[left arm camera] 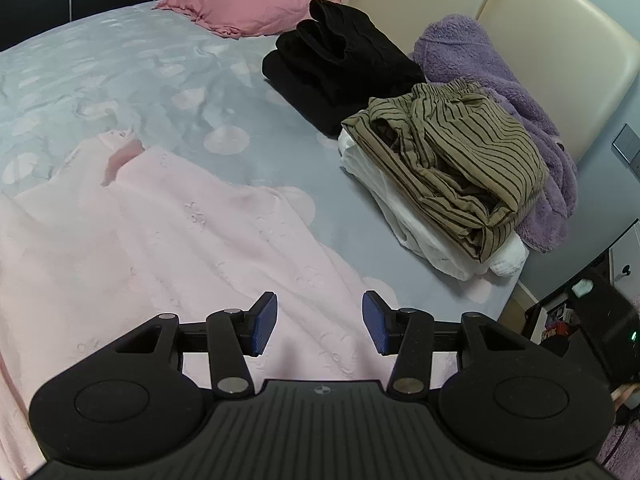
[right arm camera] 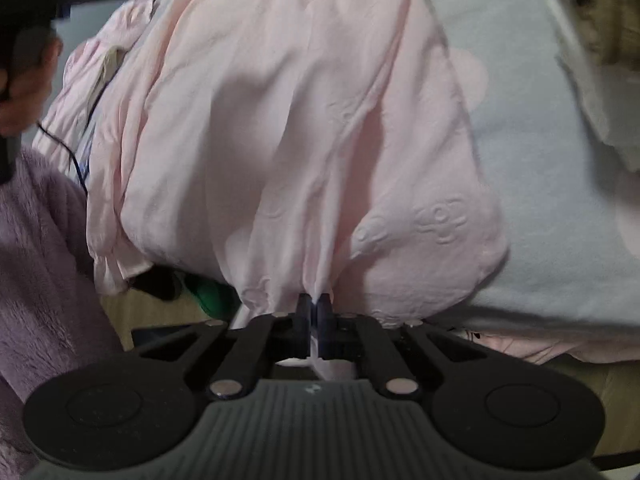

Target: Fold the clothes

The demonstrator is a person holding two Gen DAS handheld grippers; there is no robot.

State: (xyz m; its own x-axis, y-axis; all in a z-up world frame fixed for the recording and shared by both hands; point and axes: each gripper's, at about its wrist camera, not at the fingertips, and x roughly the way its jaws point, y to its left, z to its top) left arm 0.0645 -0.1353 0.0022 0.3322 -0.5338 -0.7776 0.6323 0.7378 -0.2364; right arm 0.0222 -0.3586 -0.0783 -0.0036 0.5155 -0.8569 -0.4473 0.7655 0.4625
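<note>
Right gripper [right arm camera: 315, 300] has its jaws pinched together on the near edge of the pale pink garment [right arm camera: 280, 120], a thin fold of the cloth caught between the dark pads. From there the fabric fans away in long creases across the grey-blue bedspread [right arm camera: 540, 160]; raised embossed motifs show in the weave, but they spell nothing readable. At the upper left of the right wrist view a person's hand [right arm camera: 20, 92] grips the other tool, whose black body carries pale lettering too blurred to read.

Left gripper [left arm camera: 320, 322] hovers over the same pink garment [left arm camera: 160, 240] with its blue pads [left arm camera: 264, 322] parted about halfway and nothing between them.

Further up the bed lie a folded black garment [left arm camera: 336, 68], a brown striped garment [left arm camera: 452, 160] on top of a white one [left arm camera: 400, 216], and a purple fleece [left arm camera: 520, 92] against the cream headboard [left arm camera: 540, 8]. A pink pillow [left arm camera: 248, 0] rests near the head.
</note>
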